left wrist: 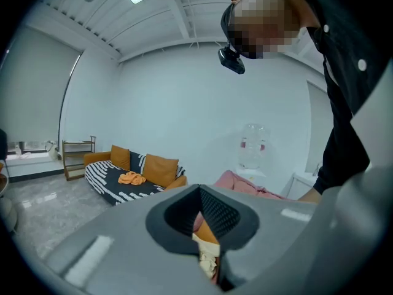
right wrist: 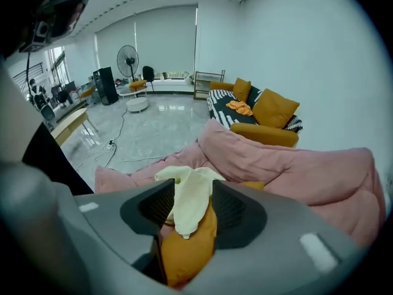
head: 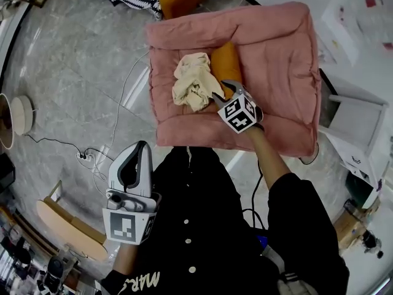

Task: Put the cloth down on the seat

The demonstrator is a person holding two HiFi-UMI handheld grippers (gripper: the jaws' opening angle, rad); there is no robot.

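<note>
**A:** Any luck spotting the cloth [head: 193,82]?

**B:** Yep. Lying in a crumpled cream heap on the pink seat [head: 282,48], just ahead of the right gripper [head: 223,92] fingertips and a bit to their left in the head view. Touching an orange cushion [head: 226,63] straight in front of those tips.

**A:** Pinched or loose?

**B:** Loose, going by the right gripper view. Spread wide, with cloth and cushion showing in the gap and neither of the pads [right wrist: 236,211] pressing on anything. Hanging over the seat, angled down.

**A:** And the left gripper [head: 143,149]?

**B:** Well back from the seat, down beside a dark buttoned shirt [head: 196,226], over the grey marble-look floor [head: 73,72]. Tips closed together, nothing caught between. Just a narrow slit behind the tips in the left gripper view, with a sliver of cloth and cushion peeking through far beyond.

**A:** Anything else worth noting?

**B:** Way past the fingertips in both gripper views, an orange sofa [right wrist: 270,118] with a striped throw [left wrist: 116,186]. Also a white cable [head: 120,103] trailing over the floor, well left of the right fingers.
</note>
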